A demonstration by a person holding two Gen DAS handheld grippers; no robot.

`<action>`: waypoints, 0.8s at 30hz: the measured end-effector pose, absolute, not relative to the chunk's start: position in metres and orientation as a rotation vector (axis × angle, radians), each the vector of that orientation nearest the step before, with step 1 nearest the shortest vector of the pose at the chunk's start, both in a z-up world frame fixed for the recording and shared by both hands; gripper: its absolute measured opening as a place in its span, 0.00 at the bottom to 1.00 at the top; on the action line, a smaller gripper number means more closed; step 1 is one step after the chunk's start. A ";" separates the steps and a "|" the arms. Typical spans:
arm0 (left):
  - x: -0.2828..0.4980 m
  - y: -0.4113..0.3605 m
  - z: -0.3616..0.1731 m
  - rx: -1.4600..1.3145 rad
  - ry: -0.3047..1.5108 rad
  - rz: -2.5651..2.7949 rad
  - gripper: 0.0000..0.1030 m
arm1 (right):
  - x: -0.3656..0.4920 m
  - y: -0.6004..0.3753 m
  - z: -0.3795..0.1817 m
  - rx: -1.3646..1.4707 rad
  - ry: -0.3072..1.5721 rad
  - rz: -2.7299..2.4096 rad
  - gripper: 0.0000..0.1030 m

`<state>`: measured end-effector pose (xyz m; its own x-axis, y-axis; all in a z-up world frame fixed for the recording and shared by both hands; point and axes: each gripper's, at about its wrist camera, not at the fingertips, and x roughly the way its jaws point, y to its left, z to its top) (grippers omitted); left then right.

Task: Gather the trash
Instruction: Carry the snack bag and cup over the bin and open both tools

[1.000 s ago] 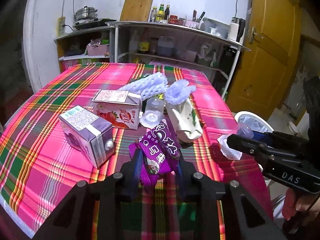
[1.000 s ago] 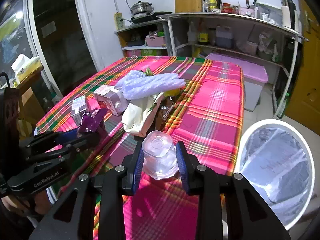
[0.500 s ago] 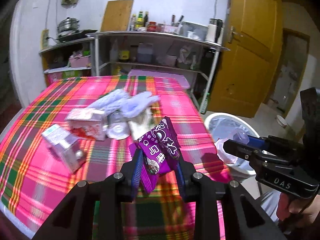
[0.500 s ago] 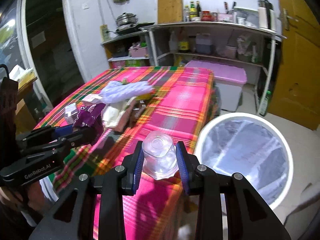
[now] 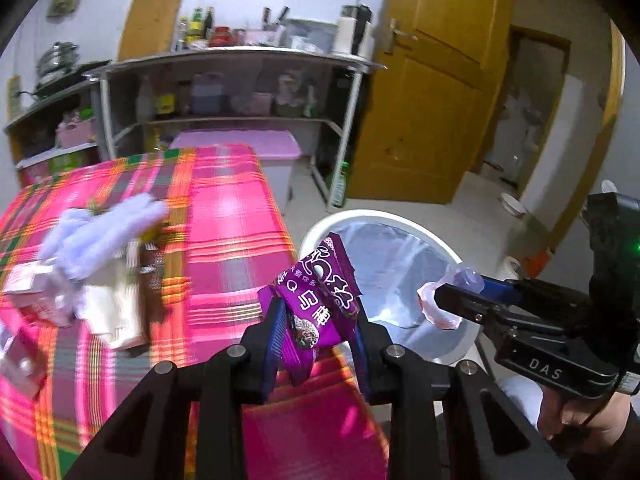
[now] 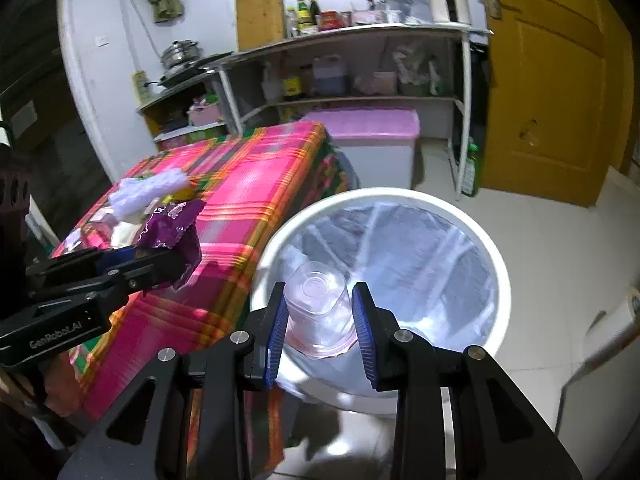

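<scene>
On your left, the left gripper has its fingers squeezed on the purple snack wrapper, which sticks up between them, out past the edge of the desk and near the rim of the white bin. Move it right over the open mouth of the bin before you let go, so the light wrapper does not float down to the floor. More trash sits on the desk for later. On your right, the right gripper has its fingers clamped on the clear plastic cup, bottom end pointing away from you, above the near rim of the bin. Push it a bit farther over the bag, then spread the fingers wide so the cup drops inside.
</scene>
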<state>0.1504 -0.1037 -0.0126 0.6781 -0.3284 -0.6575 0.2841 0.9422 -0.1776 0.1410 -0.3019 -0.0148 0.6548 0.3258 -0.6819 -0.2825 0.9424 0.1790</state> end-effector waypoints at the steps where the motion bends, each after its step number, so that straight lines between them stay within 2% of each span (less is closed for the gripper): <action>1: 0.154 -0.109 -0.014 -0.059 0.756 -0.355 0.30 | 0.143 -0.307 -0.018 0.065 0.792 0.336 0.33; 14: 0.188 -0.163 -0.040 -0.041 0.851 -0.493 0.32 | 0.157 -0.342 -0.051 0.124 0.878 0.276 0.33; 21: 0.196 -0.167 -0.049 -0.055 0.878 -0.502 0.39 | 0.158 -0.345 -0.057 0.120 0.894 0.264 0.33; 23: 0.196 -0.165 -0.049 -0.061 0.879 -0.499 0.39 | 0.157 -0.345 -0.057 0.119 0.890 0.265 0.36; 24: 0.196 -0.165 -0.049 -0.063 0.878 -0.497 0.40 | 0.157 -0.345 -0.056 0.119 0.888 0.266 0.44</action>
<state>0.1964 -0.1645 -0.0488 0.5330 -0.4422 -0.7214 0.3911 0.8848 -0.2534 0.1575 -0.3448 -0.0563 0.6007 0.2777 -0.7497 -0.1794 0.9606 0.2121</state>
